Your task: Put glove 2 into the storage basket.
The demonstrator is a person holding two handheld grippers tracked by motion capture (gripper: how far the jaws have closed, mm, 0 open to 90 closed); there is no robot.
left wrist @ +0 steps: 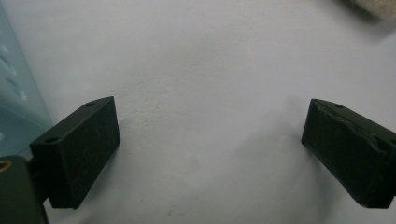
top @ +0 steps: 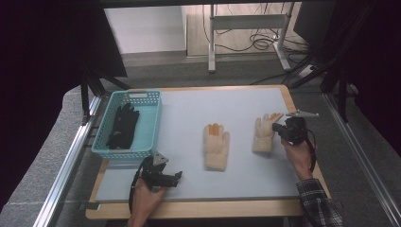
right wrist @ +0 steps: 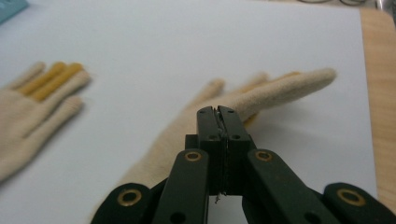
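Note:
Two cream knitted gloves with yellow fingertips lie flat on the pale mat. One glove (top: 216, 146) (right wrist: 28, 107) is at the middle, the other glove (top: 263, 135) (right wrist: 187, 135) to its right. My right gripper (top: 275, 127) (right wrist: 218, 111) hovers low over the right glove's finger side with its jaws pressed together; I see no fabric between them. My left gripper (top: 178, 176) (left wrist: 210, 149) rests near the front edge, just below the basket's corner, open wide over bare mat.
A teal plastic basket (top: 153, 123) (left wrist: 14, 107) stands at the left of the mat and holds a pair of black gloves (top: 124, 125). The wooden table edge (top: 302, 142) runs close to my right gripper. Metal rails flank the table.

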